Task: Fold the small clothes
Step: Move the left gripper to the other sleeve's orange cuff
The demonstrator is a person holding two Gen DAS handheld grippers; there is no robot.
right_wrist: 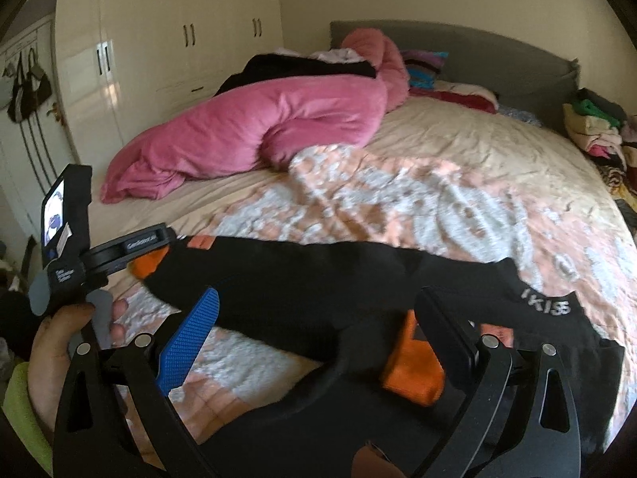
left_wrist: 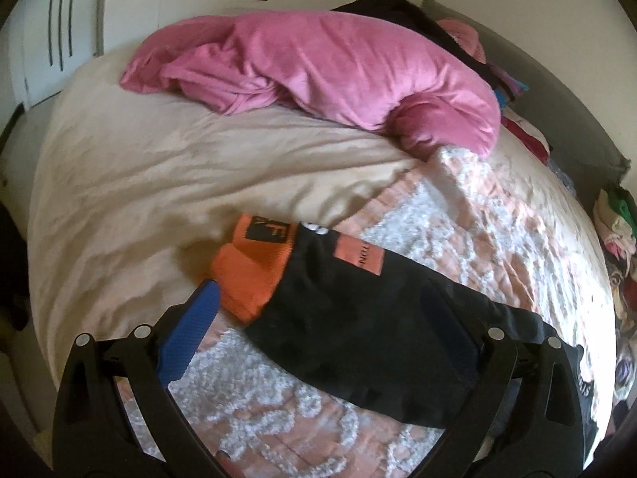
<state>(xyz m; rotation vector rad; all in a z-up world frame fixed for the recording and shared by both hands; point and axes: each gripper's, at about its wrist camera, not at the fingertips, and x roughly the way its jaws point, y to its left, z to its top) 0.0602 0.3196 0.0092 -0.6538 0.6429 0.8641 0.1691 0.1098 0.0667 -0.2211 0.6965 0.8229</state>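
- evidently the black sock (left_wrist: 358, 318) with orange cuff (left_wrist: 251, 271) is lying stretched across the lower middle of both frames, on the patterned bedspread (left_wrist: 477, 215).
- both claws are gaping wide, gripping nothing: left gripper (left_wrist: 322, 330), right gripper (right_wrist: 318, 330).
- folding is probably just beginning; next comes pinching one end.
- a pink blanket (left_wrist: 318, 67) is sitting at upper centre.

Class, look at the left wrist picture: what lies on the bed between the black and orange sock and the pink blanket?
Only bedding: beige sheet and patterned cover separate the sock from the pink blanket, in the left wrist view.
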